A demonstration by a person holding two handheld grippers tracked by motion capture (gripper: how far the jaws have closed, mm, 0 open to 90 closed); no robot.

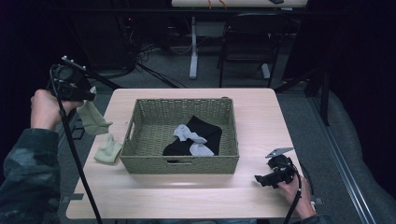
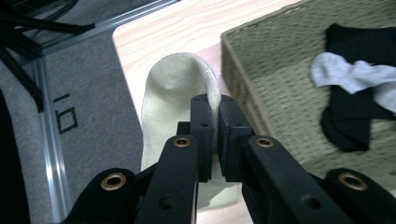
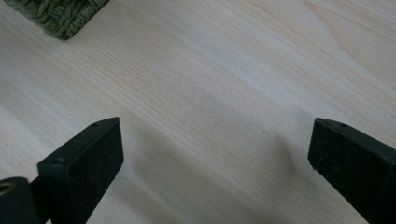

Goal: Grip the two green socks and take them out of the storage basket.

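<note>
dark room, pale wooden table (image 1: 261,121) with a chair and cables beyond it. left gripper (image 2: 218,135) hangs off the table's left edge, jaws pinched together on a pale green knitted sock (image 2: 175,93) that dangles below it, lifted clear probably so it can swing over the wall of the green woven rectangular basket (image 1: 180,163) just to its right. a second pale green sock (image 1: 108,150) lies crumpled below it, touching the basket's outer wall. inside the basket, black socks (image 1: 201,133) and light grey socks (image 1: 191,137) lie heaped together. right gripper (image 3: 212,154) rests low over bare wood near the basket's corner, jaws spread wide, holding nothing, seemingly parked out of the way.
</note>
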